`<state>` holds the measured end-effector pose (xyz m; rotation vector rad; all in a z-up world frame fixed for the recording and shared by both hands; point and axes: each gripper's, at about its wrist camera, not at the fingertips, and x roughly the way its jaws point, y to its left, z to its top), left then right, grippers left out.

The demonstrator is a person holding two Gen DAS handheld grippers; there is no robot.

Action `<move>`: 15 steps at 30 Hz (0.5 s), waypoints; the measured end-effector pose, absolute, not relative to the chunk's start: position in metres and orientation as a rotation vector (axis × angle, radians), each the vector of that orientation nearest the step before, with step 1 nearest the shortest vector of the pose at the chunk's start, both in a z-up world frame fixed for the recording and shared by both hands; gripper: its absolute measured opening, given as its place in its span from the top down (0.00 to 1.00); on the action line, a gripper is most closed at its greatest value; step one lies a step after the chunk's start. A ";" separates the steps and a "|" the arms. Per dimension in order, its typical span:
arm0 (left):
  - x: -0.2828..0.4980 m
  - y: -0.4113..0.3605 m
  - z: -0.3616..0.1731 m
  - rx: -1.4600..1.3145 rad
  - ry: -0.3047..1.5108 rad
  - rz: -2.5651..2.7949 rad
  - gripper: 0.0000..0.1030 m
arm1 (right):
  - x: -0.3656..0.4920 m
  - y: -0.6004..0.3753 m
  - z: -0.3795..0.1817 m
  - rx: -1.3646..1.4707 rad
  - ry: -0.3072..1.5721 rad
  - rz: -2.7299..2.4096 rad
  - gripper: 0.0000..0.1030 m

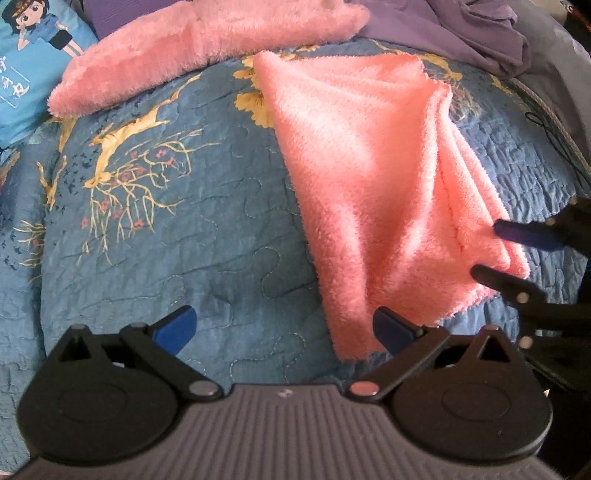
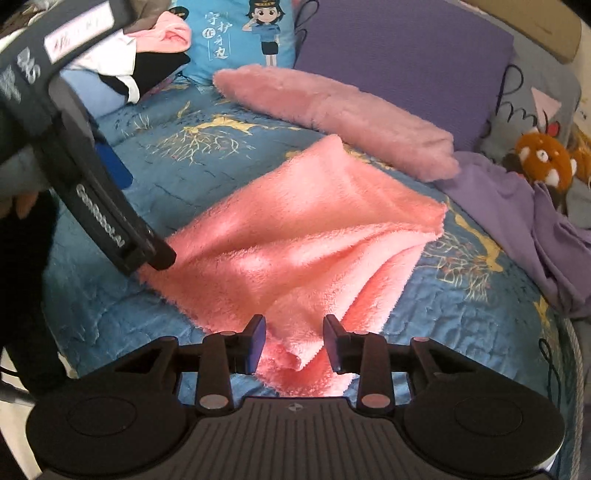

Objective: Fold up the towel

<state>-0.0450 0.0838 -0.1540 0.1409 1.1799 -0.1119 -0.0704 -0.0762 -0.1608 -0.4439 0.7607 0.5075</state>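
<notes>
A fluffy pink towel lies folded in several layers on a blue quilted bedspread. Its folds run together toward one corner. That bunched corner fills the narrow gap between the jaws of my right gripper, which is shut on it and shows at the right edge of the left wrist view. My left gripper is wide open and holds nothing. Its right fingertip rests at the towel's near edge. In the right wrist view the left gripper reaches in from the upper left, one fingertip touching the towel's left corner.
A long pink plush cushion lies behind the towel. Purple cloth is heaped to the right, with a stuffed toy beyond it. A blue cartoon cushion and a purple pillow stand at the back. A black cable trails along the bed's right edge.
</notes>
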 end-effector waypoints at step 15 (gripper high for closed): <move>-0.047 0.086 -0.145 0.132 1.163 -0.106 0.00 | -0.074 -0.149 -0.167 0.111 1.020 0.254 0.89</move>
